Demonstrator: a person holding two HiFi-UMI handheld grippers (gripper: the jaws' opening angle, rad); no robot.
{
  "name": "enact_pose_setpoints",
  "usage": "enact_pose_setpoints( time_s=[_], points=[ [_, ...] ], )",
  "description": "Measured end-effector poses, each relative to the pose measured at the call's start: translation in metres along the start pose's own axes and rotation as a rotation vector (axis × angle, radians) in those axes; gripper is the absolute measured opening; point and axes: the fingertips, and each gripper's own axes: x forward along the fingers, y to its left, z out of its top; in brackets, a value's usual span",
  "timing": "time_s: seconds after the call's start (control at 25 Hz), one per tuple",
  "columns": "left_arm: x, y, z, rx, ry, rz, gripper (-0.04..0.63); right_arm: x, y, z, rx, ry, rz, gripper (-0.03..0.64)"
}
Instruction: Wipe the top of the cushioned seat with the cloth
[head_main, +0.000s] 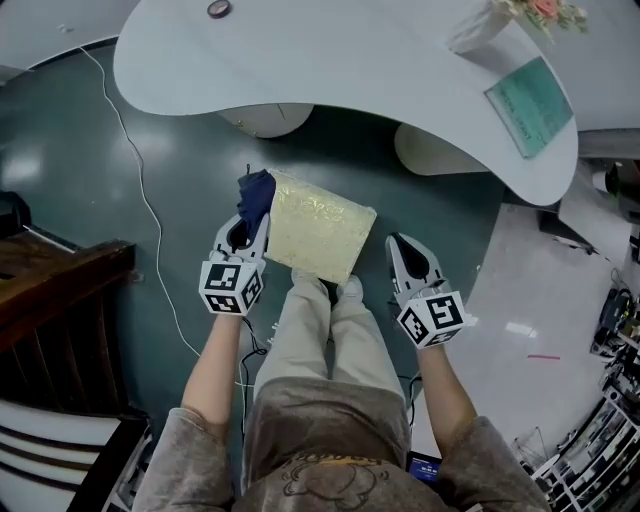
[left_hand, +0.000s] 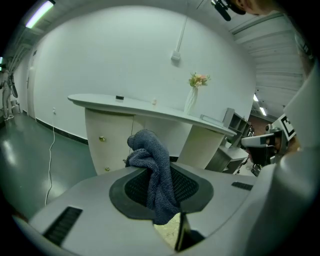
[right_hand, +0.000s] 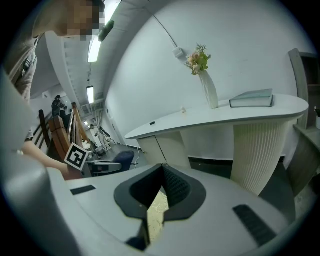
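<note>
A dark blue cloth (left_hand: 152, 175), soft terry that is likely light and limp, is pinched mid-bunch by the left gripper (head_main: 248, 222) at the left edge of the pale yellow cushioned seat (head_main: 320, 235), a hold that leaves a loose tail for wiping. The right gripper (head_main: 398, 245), its 2 jaws together on nothing, hangs just right of the seat, near a curved white desk (head_main: 330, 60).

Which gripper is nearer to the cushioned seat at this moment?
Left. The left gripper, holding the cloth, sits right at the left edge of the cushioned seat. The right gripper is off the seat's right side, with a visible gap between them.
</note>
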Motion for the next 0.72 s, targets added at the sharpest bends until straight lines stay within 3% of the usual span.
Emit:
enact_pose_setpoints(
  time_s=[0.72],
  points=[
    [0.125, 0.116, -0.135, 0.004, 0.198, 0.112, 0.089, 0.039, -0.017, -0.062, 0.004, 0.075, 0.025, 0.006]
  ],
)
